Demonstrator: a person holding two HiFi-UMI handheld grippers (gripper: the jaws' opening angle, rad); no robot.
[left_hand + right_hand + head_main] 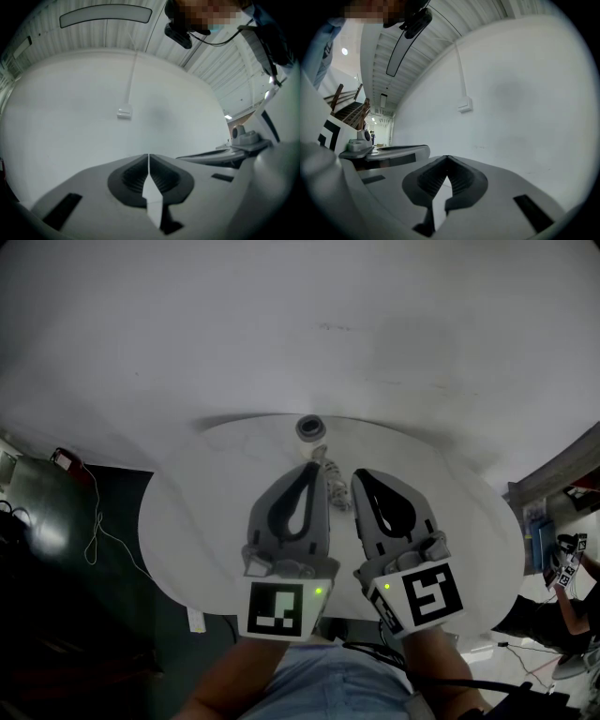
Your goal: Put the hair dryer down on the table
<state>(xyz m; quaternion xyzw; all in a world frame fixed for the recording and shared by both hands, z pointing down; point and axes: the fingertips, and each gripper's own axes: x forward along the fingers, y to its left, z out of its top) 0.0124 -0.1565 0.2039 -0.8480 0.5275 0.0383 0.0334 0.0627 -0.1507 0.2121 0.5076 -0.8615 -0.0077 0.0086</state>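
Observation:
In the head view the hair dryer (311, 428) lies on the round white table (187, 512), its grey round end toward the far edge. Its pale body runs back between my two grippers and is partly hidden by them. My left gripper (314, 468) and right gripper (361, 474) are held side by side above the table's near half, tips slanting up toward the wall. Both are shut with nothing between the jaws. The left gripper view shows the shut left gripper (148, 157) against bare wall, and the right gripper view shows the same for the right gripper (447, 158).
A white wall with a small switch box (124, 112) (465, 105) rises behind the table. Dark floor with a thin cable (98, 531) and a red item (66, 460) lies to the left. Another marked gripper device (567, 559) shows at the right edge.

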